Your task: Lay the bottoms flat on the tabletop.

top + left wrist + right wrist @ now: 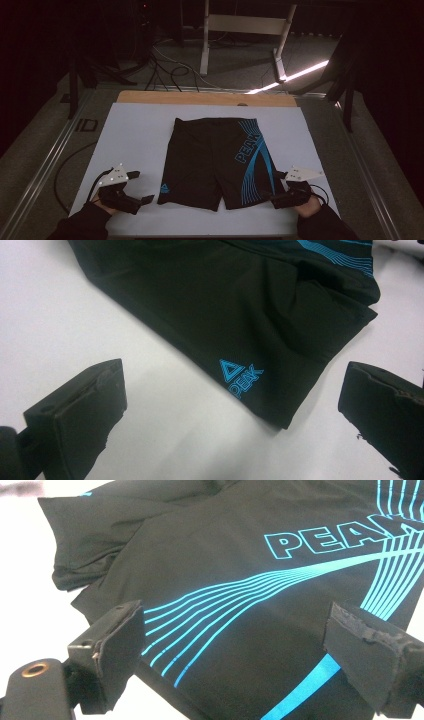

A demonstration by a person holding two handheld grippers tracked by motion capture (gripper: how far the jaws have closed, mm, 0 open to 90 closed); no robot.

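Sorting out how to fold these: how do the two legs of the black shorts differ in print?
On the shorts, the left leg carries just a small blue triangle logo near its hem. The right leg bears large outlined PEAK lettering and sweeping blue stripes. The left tongs sit beside the left leg, apart; the right tongs straddle the right leg's edge. Both tongs stand open.

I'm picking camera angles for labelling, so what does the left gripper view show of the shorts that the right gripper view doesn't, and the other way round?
Left gripper view: the small triangle logo near a plain black leg hem, with the left gripper open above the white sheet. Right gripper view: the large outlined PEAK lettering and fanned blue lines, with the right gripper open over that leg. Both: the black shorts lying flat, ungripped.
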